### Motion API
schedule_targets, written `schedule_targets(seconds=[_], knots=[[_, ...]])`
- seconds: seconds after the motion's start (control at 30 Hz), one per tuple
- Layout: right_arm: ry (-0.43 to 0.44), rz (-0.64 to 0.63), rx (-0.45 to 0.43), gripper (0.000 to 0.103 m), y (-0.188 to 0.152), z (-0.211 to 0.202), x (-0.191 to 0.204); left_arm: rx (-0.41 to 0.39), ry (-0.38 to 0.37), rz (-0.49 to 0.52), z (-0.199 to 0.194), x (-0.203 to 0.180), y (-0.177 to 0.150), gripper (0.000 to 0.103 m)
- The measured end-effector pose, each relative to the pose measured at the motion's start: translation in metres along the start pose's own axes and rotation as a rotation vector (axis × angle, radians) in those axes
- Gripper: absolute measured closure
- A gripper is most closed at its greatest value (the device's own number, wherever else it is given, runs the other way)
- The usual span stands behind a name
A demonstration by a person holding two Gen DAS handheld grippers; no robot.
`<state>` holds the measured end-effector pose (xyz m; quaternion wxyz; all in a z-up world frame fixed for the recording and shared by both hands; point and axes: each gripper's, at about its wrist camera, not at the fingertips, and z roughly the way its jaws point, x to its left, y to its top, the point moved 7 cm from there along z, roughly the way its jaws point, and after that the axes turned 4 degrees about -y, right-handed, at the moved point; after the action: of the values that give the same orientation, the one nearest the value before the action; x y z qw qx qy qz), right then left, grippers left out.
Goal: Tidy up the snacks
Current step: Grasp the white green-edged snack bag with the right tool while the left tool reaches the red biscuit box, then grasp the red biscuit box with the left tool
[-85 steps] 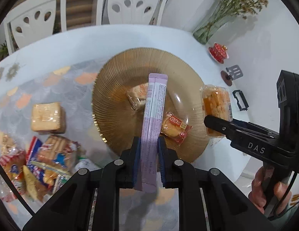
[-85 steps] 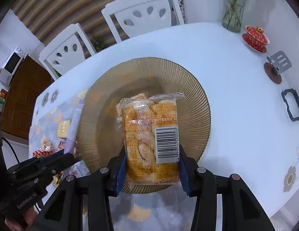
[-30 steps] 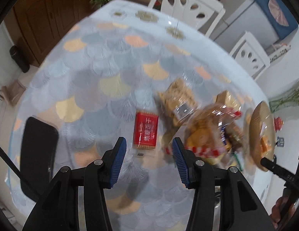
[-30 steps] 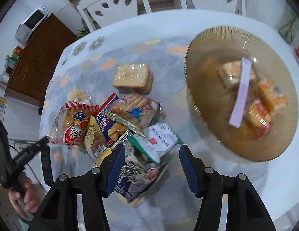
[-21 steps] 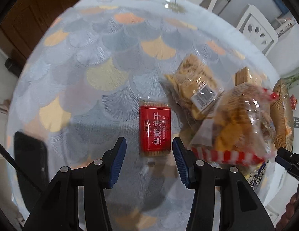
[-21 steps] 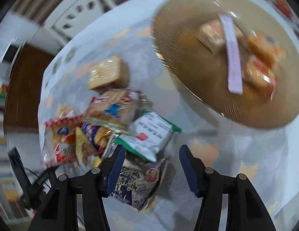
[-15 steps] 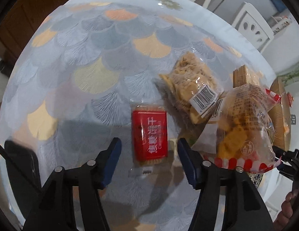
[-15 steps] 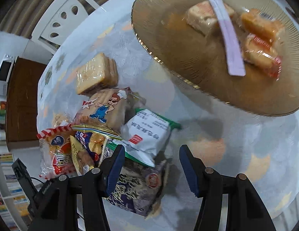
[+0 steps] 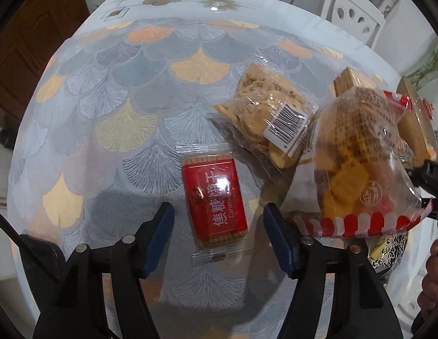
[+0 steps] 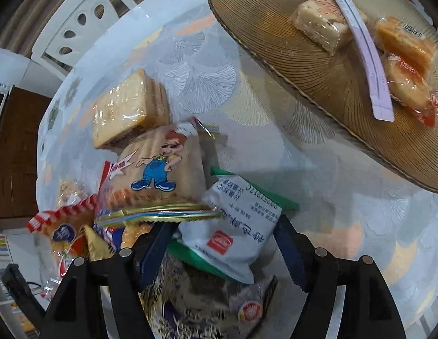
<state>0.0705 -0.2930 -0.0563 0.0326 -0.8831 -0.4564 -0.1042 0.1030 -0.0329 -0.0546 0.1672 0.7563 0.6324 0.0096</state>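
1. Two grippers, both spread wide and empty, hang over the scattered snacks. Our left gripper point(image 9: 219, 231) has the red biscuit packet point(image 9: 214, 200) directly ahead, its near end lying between the two pads.
2. The packet's long axis runs nearly along our line of reach, slightly tilted, so the jaws straddle its short width; the left hand is plainly the nearer one for it.
3. Our right gripper point(image 10: 221, 254) straddles the white-and-green packet point(image 10: 233, 233), which lies on top of the pile and at an angle to the fingers.
4. The ribbed amber plate point(image 10: 275, 28) sits beyond and to the right of the pile, holding a wrapped cake point(image 10: 320, 25), a lilac stick packet point(image 10: 365, 59) lying across it, and two orange-wrapped pastries point(image 10: 405, 56).
5. We judge the remaining snacks on the patterned tablecloth point(image 9: 120, 99) not yet sorted.
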Motion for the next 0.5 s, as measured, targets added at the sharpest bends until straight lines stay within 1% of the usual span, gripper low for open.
schedule_targets(seconds=[0.07, 0.13, 0.17, 0.2, 0.27, 0.33, 0.5], knots=[[-0.005, -0.008, -0.012, 0.030, 0.001, 0.001, 0.004, -0.004, 0.016, 0.014, 0.001, -0.001, 0.000, 0.039], [-0.021, -0.046, -0.028, 0.035, 0.001, -0.001, 0.006, -0.008, 0.024, 0.026, 0.001, -0.002, -0.002, 0.040], [-0.032, -0.059, -0.039, 0.039, 0.001, -0.002, 0.006, -0.011, 0.026, 0.032, 0.001, -0.003, -0.002, 0.040], [-0.038, -0.066, -0.042, 0.045, -0.001, -0.003, 0.004, -0.011, 0.024, 0.036, 0.001, -0.002, -0.002, 0.040], [-0.051, -0.081, -0.036, 0.048, -0.003, -0.004, -0.004, -0.011, 0.013, 0.042, -0.001, -0.001, -0.004, 0.040], [-0.072, -0.099, -0.038, 0.048, -0.008, -0.006, -0.016, -0.010, -0.008, 0.034, -0.003, 0.001, -0.005, 0.040], [-0.165, -0.134, -0.065, 0.049, -0.014, -0.013, -0.050, -0.022, -0.056, 0.009, -0.009, 0.009, -0.009, 0.040]])
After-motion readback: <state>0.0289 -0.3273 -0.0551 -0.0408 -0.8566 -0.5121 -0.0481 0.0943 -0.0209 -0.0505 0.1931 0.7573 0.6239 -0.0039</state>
